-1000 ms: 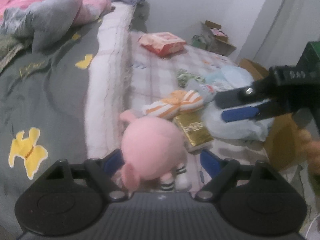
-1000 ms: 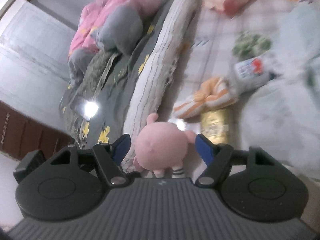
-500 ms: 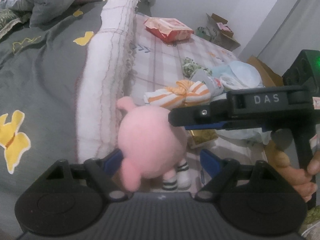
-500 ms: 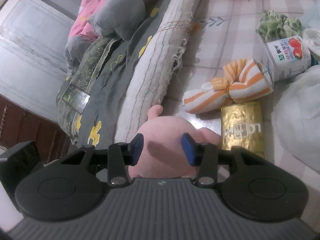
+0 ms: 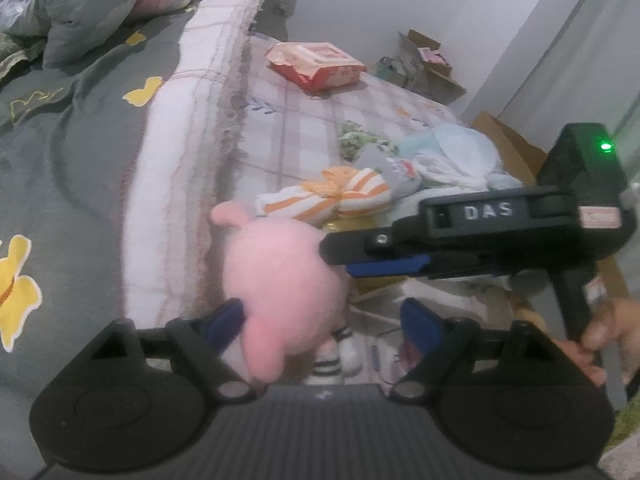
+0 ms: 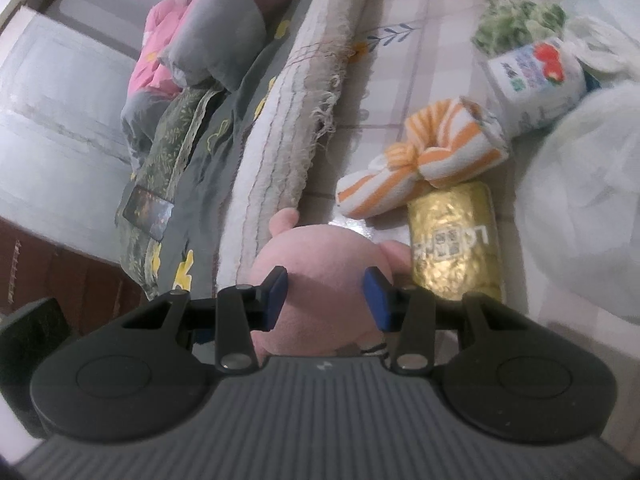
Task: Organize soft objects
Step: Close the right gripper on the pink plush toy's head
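- Squeezing the pink plush toy (image 6: 320, 276), the right hand-held gripper (image 6: 325, 294) has just closed.
- Beyond it: striped orange cloth bundle (image 6: 432, 160), gold packet (image 6: 454, 240).
- Left hand-held gripper (image 5: 322, 320) gapes wide, empty.

The right tongs (image 6: 325, 294) have just closed, pinching the pink plush toy (image 6: 320, 276) beside a gold packet (image 6: 454, 240).

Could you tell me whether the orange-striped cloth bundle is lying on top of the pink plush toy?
No, the orange-striped cloth bundle lies on the checked sheet beyond the pink plush toy, partly over the gold packet.
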The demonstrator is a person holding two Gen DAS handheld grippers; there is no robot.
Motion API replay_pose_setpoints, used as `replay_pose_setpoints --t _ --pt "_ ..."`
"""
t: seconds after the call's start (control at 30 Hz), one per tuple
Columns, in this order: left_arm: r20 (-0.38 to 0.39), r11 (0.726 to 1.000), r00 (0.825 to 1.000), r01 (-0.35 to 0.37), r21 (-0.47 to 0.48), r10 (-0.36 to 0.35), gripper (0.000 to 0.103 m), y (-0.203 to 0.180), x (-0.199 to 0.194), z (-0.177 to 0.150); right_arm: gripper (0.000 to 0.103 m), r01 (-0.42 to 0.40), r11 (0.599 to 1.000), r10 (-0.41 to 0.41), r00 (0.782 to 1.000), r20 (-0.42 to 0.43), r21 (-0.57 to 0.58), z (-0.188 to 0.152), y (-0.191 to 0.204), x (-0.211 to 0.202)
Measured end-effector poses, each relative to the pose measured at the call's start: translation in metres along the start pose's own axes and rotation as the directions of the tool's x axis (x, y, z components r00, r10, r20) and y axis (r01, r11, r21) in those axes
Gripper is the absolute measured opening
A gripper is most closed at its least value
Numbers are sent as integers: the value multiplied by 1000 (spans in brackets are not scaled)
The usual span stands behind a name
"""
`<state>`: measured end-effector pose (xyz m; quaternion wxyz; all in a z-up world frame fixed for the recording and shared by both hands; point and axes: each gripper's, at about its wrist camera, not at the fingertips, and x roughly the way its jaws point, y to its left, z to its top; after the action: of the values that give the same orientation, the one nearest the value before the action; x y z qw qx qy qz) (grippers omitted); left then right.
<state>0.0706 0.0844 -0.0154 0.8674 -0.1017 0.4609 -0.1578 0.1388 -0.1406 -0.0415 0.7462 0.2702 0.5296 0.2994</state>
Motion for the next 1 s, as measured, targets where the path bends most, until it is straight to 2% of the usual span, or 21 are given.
replay_pose_setpoints --t 0.2,0.3,0.4,0.47,0.57,0.67,0.87,1.0 --pt "28 999 999 37 33 -38 86 -11 -3 0 44 -10 998 8 1000 24 63 0 -18 -9" --pt "42 998 999 30 48 -32 86 -16 -1 1 44 -6 998 4 999 32 70 -1 -21 -12" --pt "54 998 998 31 49 -33 86 -17 0 0 44 -51 993 49 999 20 110 0 -26 -10" --pt "61 997 996 59 54 -62 86 -19 -3 -1 44 -89 987 88 996 8 134 -1 -26 -8" --pt "89 990 990 100 96 -109 86 -26 -9 -3 44 -88 988 88 996 7 127 -1 -22 -7" --pt "82 984 986 132 118 -143 85 -34 -8 -4 44 -106 983 108 994 -4 147 -1 -23 -5" --pt "67 985 990 114 132 -124 85 -37 -1 -6 45 -36 996 34 999 37 81 -3 -16 -17" --pt "87 984 990 98 147 -112 85 -30 -13 -9 50 32 999 -32 997 73 -10 -1 -4 -30"
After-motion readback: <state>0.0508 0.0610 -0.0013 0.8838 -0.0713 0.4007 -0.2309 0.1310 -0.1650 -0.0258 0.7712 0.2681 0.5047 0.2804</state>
